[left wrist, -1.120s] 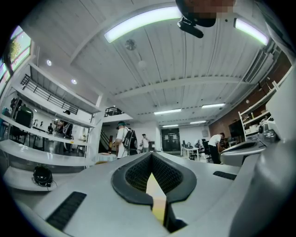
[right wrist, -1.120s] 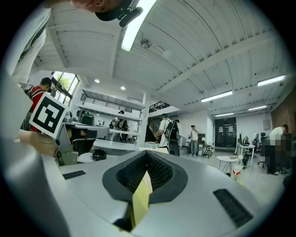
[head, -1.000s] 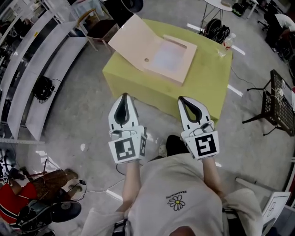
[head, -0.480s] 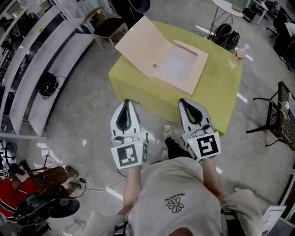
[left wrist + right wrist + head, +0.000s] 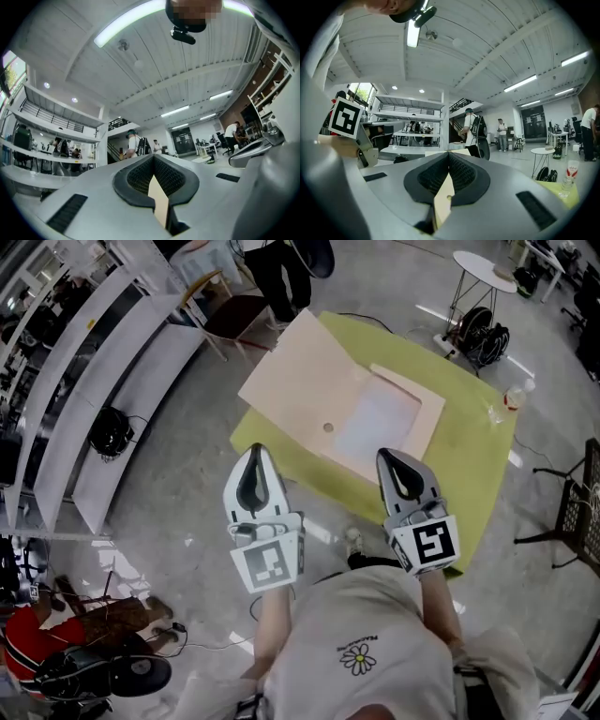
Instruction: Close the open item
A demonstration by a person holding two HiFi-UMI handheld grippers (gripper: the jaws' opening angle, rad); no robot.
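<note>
A pale wooden box point(image 5: 427, 423) lies on the yellow table point(image 5: 469, 474). Its flat lid point(image 5: 295, 381), which has a small round hole, stands raised to the left, and the shallow whitish recess point(image 5: 380, 423) is uncovered. My left gripper point(image 5: 254, 451) hangs in the air short of the table's near left edge, jaws shut and empty. My right gripper point(image 5: 391, 456) is over the table's near edge just short of the box, also shut on nothing. In the left gripper view point(image 5: 153, 159) and the right gripper view point(image 5: 449, 157), a sliver of the pale lid shows past the closed pads.
A wooden chair point(image 5: 230, 306) and a standing person point(image 5: 272, 263) are behind the table. A plastic bottle point(image 5: 514, 397) stands at the table's far right corner. A round white table point(image 5: 483, 263), a black rack point(image 5: 581, 507) and long grey shelves point(image 5: 112, 399) ring the area.
The table and box have come nearer and lower in the head view. The right gripper now overlaps the table's near edge. Both grippers stay shut and side by side.
</note>
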